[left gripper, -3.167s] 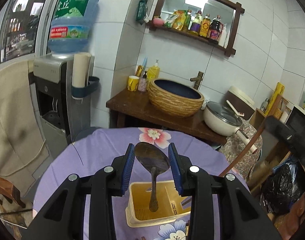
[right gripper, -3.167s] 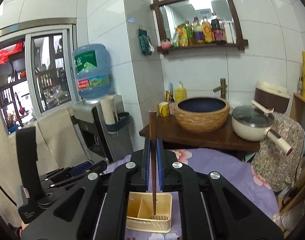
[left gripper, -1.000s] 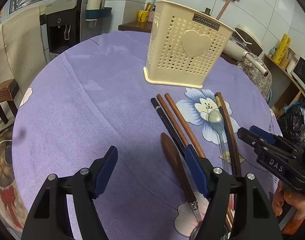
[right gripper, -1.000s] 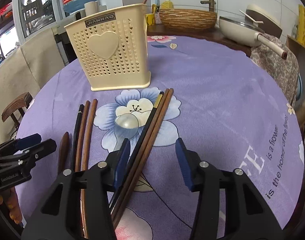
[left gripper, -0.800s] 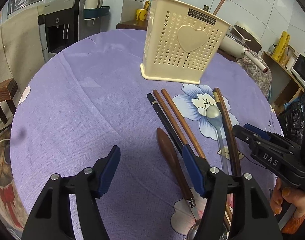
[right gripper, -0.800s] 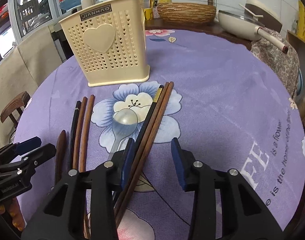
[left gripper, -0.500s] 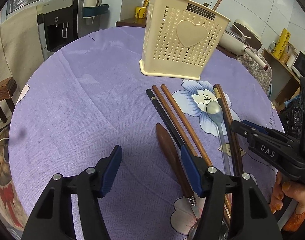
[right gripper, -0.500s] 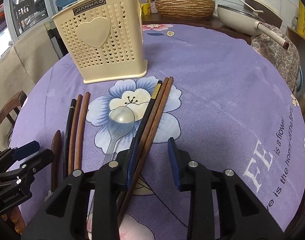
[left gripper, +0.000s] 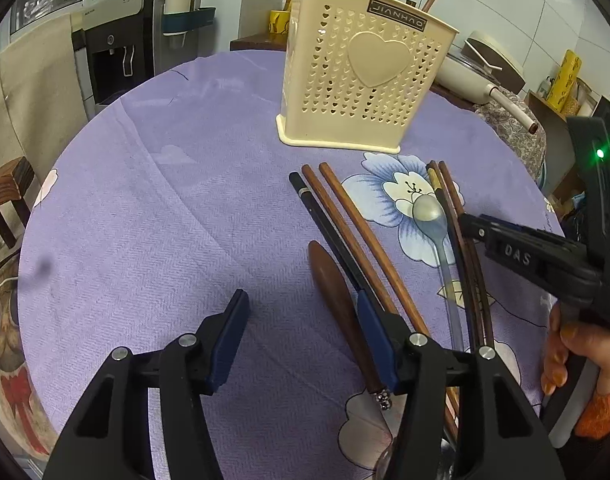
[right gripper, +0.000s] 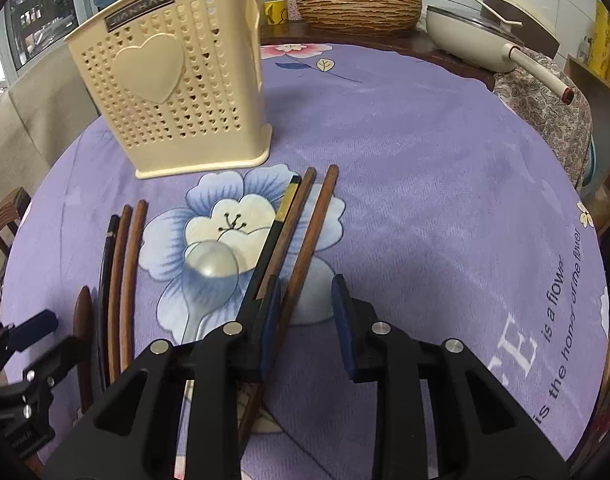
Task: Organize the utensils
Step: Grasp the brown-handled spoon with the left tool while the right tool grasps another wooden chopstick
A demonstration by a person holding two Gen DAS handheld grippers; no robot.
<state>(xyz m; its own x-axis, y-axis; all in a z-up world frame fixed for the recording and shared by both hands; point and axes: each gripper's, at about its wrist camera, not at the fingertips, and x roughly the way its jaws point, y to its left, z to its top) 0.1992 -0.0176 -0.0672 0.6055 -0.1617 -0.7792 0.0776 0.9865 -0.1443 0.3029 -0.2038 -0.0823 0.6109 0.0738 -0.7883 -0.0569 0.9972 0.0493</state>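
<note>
Left wrist view: left gripper (left gripper: 301,320) low over purple tablecloth (left gripper: 145,208), jaws apart & closing, wooden-handled utensil (left gripper: 337,296) lying between them, untouched. Cream utensil holder (left gripper: 357,80) stands behind w/ chopsticks, clear spoon (left gripper: 429,216) in front. Right wrist view: right gripper (right gripper: 305,320) jaws apart, closing round one brown chopstick (right gripper: 305,252), pads not yet pressing.

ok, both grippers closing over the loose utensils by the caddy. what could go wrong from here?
Right gripper is closing with one brown chopstick between its jaws; the neighbouring chopsticks lie close, so a pad could catch two.

Left gripper is closing beside the wooden-handled utensil; the handle sits against its right pad and may roll away.
</note>
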